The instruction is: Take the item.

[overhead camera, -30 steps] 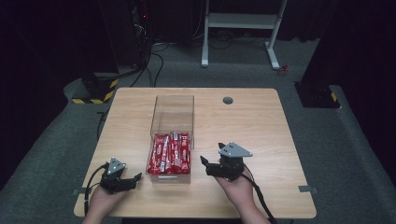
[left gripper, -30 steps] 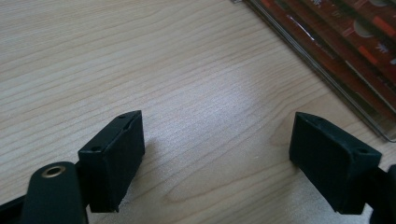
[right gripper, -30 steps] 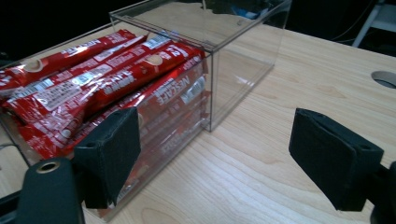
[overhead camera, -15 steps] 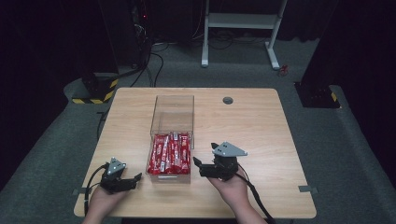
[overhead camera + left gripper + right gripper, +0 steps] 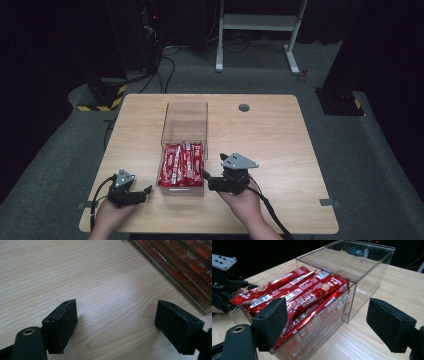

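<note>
A clear plastic box (image 5: 184,116) stands mid-table, its near half packed with red sachets (image 5: 182,164). In the right gripper view the sachets (image 5: 302,293) lie in a stack inside the box (image 5: 362,270). My right gripper (image 5: 206,181) hovers just right of the box's near end, pointing at it. Its jaws stand open (image 5: 334,325) and have just been closing a little; the box's near corner lies ahead between them, and no pad presses on it. My left gripper (image 5: 145,192) rests open on the table left of the box, with bare wood between its jaws (image 5: 116,327).
A round cable hole (image 5: 244,107) sits in the wooden table (image 5: 280,145) at the back right. Beyond the table stand a white frame (image 5: 260,30) and a yellow-and-black striped base (image 5: 102,97). Cables trail from both grippers toward the near edge.
My right gripper has drifted slightly left, closer to the box's near end. The left gripper and the box have not moved.
</note>
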`<state>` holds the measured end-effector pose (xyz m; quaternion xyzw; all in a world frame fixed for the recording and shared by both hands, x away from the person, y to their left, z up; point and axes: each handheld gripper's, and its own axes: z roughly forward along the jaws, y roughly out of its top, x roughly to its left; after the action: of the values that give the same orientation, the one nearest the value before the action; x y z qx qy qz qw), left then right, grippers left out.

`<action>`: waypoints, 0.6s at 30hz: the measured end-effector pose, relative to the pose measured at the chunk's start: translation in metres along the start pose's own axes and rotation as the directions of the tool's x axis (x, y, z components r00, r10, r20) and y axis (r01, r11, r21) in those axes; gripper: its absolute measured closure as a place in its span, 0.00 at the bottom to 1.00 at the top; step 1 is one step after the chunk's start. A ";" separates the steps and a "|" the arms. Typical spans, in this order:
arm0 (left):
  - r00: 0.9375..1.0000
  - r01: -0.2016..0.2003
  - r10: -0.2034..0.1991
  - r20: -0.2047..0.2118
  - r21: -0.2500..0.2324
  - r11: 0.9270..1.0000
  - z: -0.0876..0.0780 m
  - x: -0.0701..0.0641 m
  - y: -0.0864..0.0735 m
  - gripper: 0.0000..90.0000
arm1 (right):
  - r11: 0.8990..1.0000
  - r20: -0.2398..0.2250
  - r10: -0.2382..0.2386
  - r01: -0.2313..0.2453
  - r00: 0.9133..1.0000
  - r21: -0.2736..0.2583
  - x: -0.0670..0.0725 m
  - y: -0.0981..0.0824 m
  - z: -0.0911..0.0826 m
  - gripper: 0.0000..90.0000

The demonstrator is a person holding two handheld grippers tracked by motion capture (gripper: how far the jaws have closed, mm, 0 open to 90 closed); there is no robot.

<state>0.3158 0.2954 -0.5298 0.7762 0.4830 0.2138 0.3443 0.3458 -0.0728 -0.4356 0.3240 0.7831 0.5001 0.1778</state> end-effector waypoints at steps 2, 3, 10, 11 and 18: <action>1.000 0.000 0.000 0.000 0.000 1.000 0.000 0.000 0.000 0.21 | 1.000 -0.004 0.001 -0.001 1.000 0.000 0.001 0.000 0.001 0.21; 1.000 -0.001 0.001 0.000 0.000 1.000 0.000 0.000 0.000 0.21 | 1.000 -0.008 -0.004 0.004 1.000 -0.002 0.002 0.000 0.001 0.22; 1.000 -0.007 0.007 0.001 0.003 1.000 0.000 0.000 0.001 0.20 | 0.999 -0.042 -0.039 0.039 0.998 -0.010 0.016 0.001 0.006 0.37; 1.000 -0.003 0.003 0.003 0.002 1.000 0.000 0.000 0.000 0.21 | 0.999 -0.046 -0.045 0.044 0.998 -0.008 0.017 0.001 0.007 0.40; 1.000 -0.005 0.005 0.003 0.000 1.000 0.000 0.000 0.000 0.21 | 0.998 -0.054 -0.058 0.059 0.997 0.014 0.025 0.001 0.016 0.48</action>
<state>0.3151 0.2953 -0.5298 0.7776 0.4806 0.2134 0.3447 0.3377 -0.0451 -0.4401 0.2888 0.8005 0.4973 0.1685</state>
